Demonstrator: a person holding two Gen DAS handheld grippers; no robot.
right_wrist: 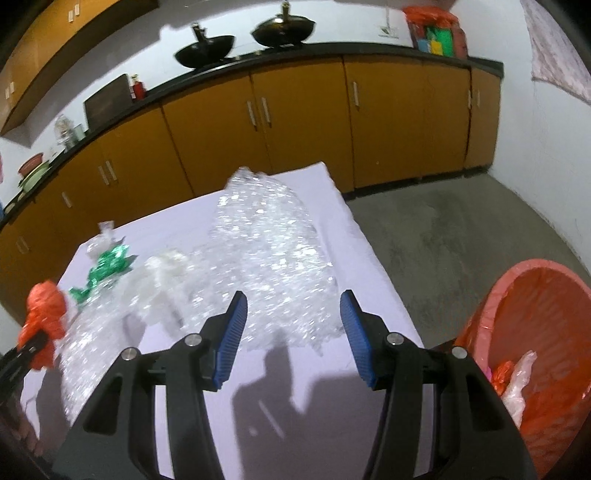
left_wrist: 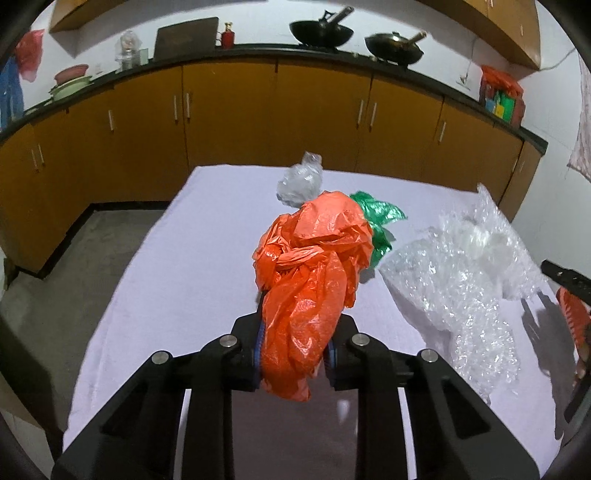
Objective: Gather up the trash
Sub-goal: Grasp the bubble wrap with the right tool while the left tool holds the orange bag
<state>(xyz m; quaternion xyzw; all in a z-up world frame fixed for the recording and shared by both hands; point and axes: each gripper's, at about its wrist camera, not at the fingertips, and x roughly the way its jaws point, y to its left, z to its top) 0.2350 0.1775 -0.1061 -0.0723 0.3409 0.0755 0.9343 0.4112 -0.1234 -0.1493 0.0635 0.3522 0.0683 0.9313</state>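
Observation:
My left gripper (left_wrist: 294,350) is shut on a crumpled orange plastic bag (left_wrist: 314,273) and holds it above the white-covered table (left_wrist: 177,266). Beyond it lie a green wrapper (left_wrist: 380,218), a clear crumpled bag (left_wrist: 299,181) and a large sheet of bubble wrap (left_wrist: 465,273). My right gripper (right_wrist: 293,332) is open and empty, its blue pads (right_wrist: 232,332) just short of the bubble wrap (right_wrist: 266,258). The orange bag in the left gripper shows at the left edge (right_wrist: 44,314). An orange bin (right_wrist: 532,350) with trash inside stands on the floor to the right of the table.
Yellow cabinets (left_wrist: 229,122) under a dark counter (left_wrist: 258,51) run behind the table, with woks (left_wrist: 321,33) and clutter on top. Grey floor (right_wrist: 461,229) lies around the table. The green wrapper (right_wrist: 107,266) also shows in the right wrist view.

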